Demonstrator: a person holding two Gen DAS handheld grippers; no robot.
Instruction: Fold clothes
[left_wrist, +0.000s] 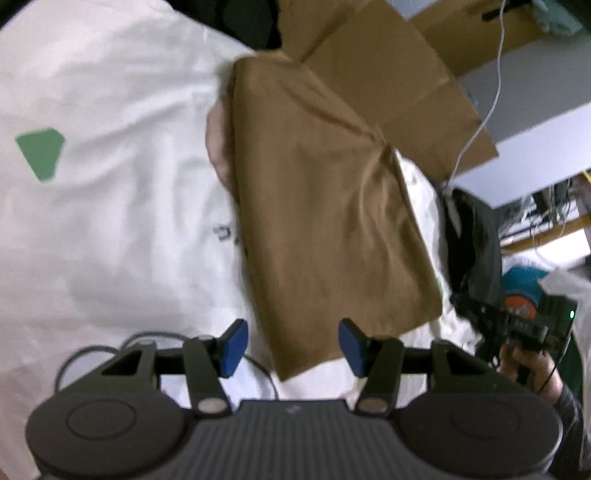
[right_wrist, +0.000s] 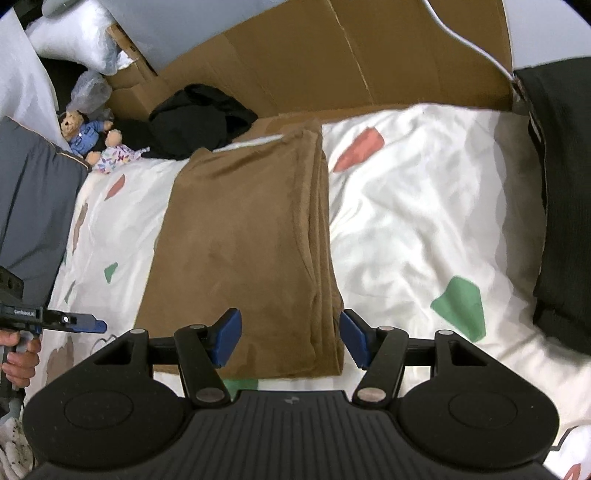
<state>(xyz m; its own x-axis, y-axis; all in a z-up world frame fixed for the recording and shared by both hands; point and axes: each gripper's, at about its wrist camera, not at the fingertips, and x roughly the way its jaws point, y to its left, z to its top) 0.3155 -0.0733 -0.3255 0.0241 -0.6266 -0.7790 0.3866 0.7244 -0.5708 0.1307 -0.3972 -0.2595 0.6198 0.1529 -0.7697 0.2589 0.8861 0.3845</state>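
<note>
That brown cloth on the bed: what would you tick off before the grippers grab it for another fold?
1. Brown cloth lies flat in a folded stack: ok.
2. Right gripper open, with the near edge between its pads: ok.
3. Left gripper open over the near corner: ok.
4. Pads already pressing the cloth: cannot tell.
5. Bedsheet bare beside the cloth: ok.
6. Layers aligned at the right-hand edge: ok in the right wrist view.
</note>
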